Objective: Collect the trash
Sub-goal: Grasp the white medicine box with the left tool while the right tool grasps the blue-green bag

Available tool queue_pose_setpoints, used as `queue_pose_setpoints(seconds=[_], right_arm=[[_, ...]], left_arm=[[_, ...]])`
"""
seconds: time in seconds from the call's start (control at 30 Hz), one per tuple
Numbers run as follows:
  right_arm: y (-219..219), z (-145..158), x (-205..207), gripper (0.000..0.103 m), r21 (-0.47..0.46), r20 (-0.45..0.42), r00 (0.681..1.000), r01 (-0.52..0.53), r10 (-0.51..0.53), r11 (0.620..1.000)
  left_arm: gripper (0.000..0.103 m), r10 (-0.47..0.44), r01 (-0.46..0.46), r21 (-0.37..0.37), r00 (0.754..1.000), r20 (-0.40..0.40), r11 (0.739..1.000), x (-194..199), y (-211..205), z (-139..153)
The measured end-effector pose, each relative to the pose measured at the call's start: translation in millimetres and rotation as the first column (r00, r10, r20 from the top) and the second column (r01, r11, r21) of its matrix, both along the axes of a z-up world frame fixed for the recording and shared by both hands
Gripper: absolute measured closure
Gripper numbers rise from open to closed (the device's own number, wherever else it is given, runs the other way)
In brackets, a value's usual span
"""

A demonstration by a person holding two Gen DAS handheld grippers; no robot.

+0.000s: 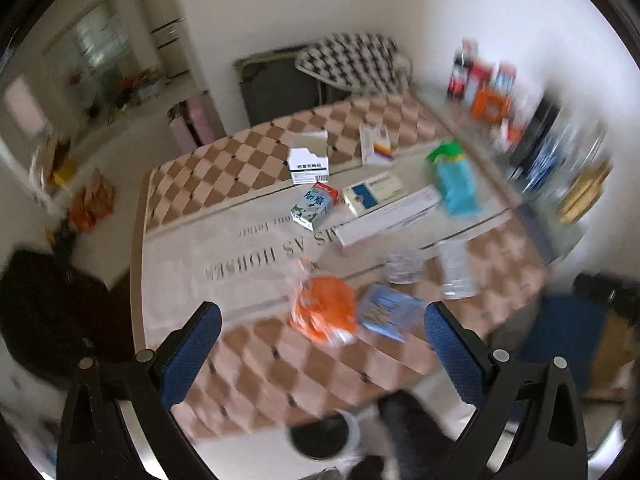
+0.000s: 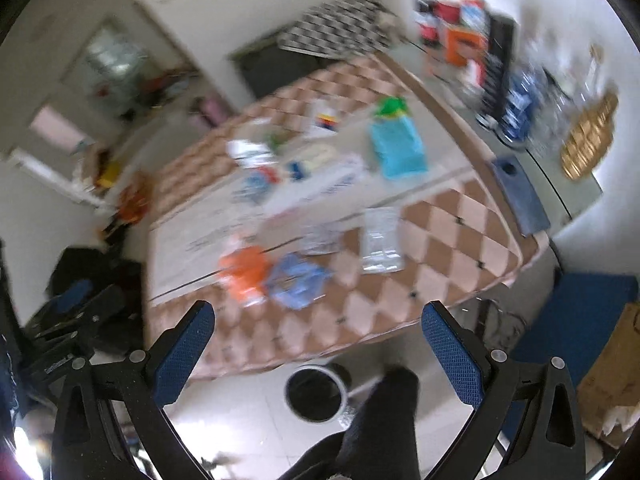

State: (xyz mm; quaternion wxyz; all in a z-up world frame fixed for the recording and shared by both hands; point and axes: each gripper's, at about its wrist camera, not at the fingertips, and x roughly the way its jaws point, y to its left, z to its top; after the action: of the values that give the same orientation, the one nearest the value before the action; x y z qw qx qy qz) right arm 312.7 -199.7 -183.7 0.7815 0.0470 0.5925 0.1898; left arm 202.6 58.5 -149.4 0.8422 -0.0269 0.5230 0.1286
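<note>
Left wrist view: my left tongs (image 1: 322,354) are released, both blue-padded fingers (image 1: 188,354) spread wide with nothing between them, held above the near edge of the tabletop (image 1: 280,364), which carries a checkered cloth. Right wrist view: my right tongs (image 2: 318,354) are likewise released and empty, poised over the floor just short of the tabletop edge.

Nearest the left tongs lies an orange wrapper (image 1: 325,312), with a crumpled blue packet (image 1: 390,314) touching it on the right. Beyond these stand a short clear cup (image 1: 404,266) and a taller clear plastic cup (image 1: 456,268), near each other. Farther out, at mid-tabletop, a small milk carton (image 1: 316,204) lies on its side beside a flat blue-and-white box (image 1: 374,196) and a long white box (image 1: 390,218). A white carton (image 1: 309,165) sits behind them, and a blue bag with a green top (image 1: 454,178) lies to the right.

On the floor below the near tabletop edge stands a round bin (image 2: 316,394) with a dark liner, open at the top. A dark-clad leg (image 2: 384,412) of mine shows beside it. The far items are blurred.
</note>
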Motion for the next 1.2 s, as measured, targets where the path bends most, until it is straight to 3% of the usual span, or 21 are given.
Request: queue_pose_setpoints(seconds=[0.1,0.2,0.27,0.33,0.4,0.57,0.63,0.67,0.77,0.87,0.97,1.1,1.2], right_arm=[[-8.2,-66.2,64.8,0.0,-0.097,-0.06,0.996,0.06,-0.066,0.993],[-19.8,-120.9,113.0,0.0,-0.172,-0.135,0.985,0.086,-0.11,0.981],[-27.0,-155.9,141.2,0.0,-0.209,-0.192,0.972,0.092,-0.133,0.974],[-32.6,-177.0,159.2,0.0,-0.235,-0.227,0.963,0.09,-0.144,0.968],[-38.0,-191.9,172.9,0.0,-0.248,-0.253,0.955,0.088,-0.152,0.965],[-48.7,-213.4,195.6,0.0,-0.264,-0.297,0.941,0.08,-0.16,0.961],[-52.9,-218.9,202.6,0.0,-0.267,-0.308,0.937,0.079,-0.163,0.96],[-54.8,-220.8,206.0,0.0,-0.269,-0.311,0.936,0.077,-0.163,0.96],[-58.8,-223.8,215.3,0.0,-0.27,-0.317,0.935,0.072,-0.159,0.96],[-57.7,-221.2,226.1,0.0,-0.265,-0.315,0.938,0.06,-0.145,0.962],[-49.0,-211.3,235.8,0.0,-0.259,-0.299,0.947,0.041,-0.121,0.965],[-17.9,-196.7,254.7,0.0,-0.234,-0.262,0.962,0.017,-0.08,0.972],[14.8,-187.3,278.4,0.0,-0.223,-0.231,0.971,0.002,-0.055,0.975]], left_arm=[[0.001,-0.1,0.113,0.122,0.989,-0.111,0.986,63.2,-9.3,-48.8],[0.003,-0.206,0.252,0.185,0.949,-0.238,0.95,117.2,-24.9,-98.1],[0.008,-0.269,0.337,0.18,0.908,-0.32,0.924,147.0,-35.1,-129.9],[0.021,-0.325,0.413,0.158,0.858,-0.397,0.897,171.9,-43.4,-159.4],[0.023,-0.382,0.485,0.131,0.804,-0.457,0.864,191.9,-53.5,-183.8],[0.026,-0.483,0.603,0.076,0.702,-0.524,0.794,217.8,-73.3,-216.6],[0.05,-0.495,0.617,0.061,0.681,-0.539,0.784,223.5,-76.3,-222.3],[0.054,-0.498,0.622,0.055,0.674,-0.546,0.781,227.4,-78.5,-226.5],[0.06,-0.501,0.621,0.049,0.673,-0.544,0.782,234.0,-82.1,-227.3],[0.065,-0.488,0.584,0.031,0.705,-0.514,0.811,237.0,-79.3,-214.2],[0.066,-0.415,0.477,0.016,0.779,-0.47,0.879,237.0,-65.4,-192.9],[0.067,-0.238,0.253,-0.014,0.887,-0.395,0.967,227.9,-33.6,-160.3],[0.067,-0.092,0.092,-0.017,0.929,-0.357,0.996,217.0,-7.3,-147.6]])
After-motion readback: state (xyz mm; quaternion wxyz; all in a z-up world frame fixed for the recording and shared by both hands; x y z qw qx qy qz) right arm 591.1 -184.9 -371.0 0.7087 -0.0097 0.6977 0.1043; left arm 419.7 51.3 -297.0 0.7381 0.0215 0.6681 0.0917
